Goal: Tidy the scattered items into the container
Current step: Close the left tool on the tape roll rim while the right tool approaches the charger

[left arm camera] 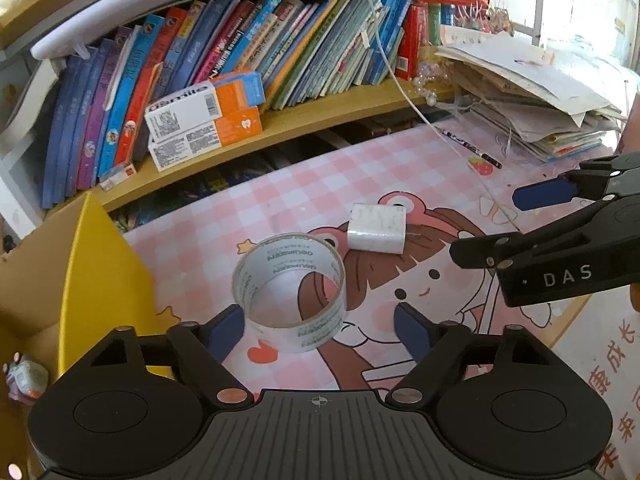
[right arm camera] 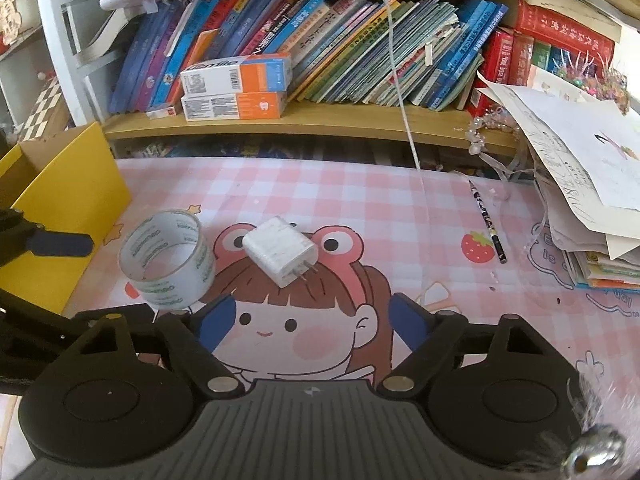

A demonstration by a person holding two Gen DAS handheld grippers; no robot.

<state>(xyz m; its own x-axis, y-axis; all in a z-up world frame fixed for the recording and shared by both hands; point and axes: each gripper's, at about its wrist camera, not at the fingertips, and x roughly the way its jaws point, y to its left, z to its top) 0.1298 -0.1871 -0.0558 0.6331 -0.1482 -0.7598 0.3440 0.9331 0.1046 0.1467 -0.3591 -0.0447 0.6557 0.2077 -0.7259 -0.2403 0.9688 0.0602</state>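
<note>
A clear tape roll (left arm camera: pixel 289 288) stands on the pink checked desk mat (left arm camera: pixel 320 184), just ahead of my open left gripper (left arm camera: pixel 320 326), nearer its left finger. A white plug charger (left arm camera: pixel 377 228) lies behind the roll. A yellow cardboard box (left arm camera: pixel 96 280) stands at the left. In the right wrist view, my open right gripper (right arm camera: pixel 312 320) hovers over the mat, with the charger (right arm camera: pixel 280 251) just ahead, the tape roll (right arm camera: pixel 168 258) at front left and the box (right arm camera: pixel 68 196) at far left. The right gripper also shows in the left view (left arm camera: pixel 484 224), open and empty.
A low wooden shelf (right arm camera: pixel 304 126) with leaning books and two orange-white cartons (right arm camera: pixel 236 88) runs along the back. A pile of papers (right arm camera: pixel 580 184) sits at the right. A pencil (right arm camera: pixel 486 216) and a white hanging cable (right arm camera: pixel 400 80) lie near the back right.
</note>
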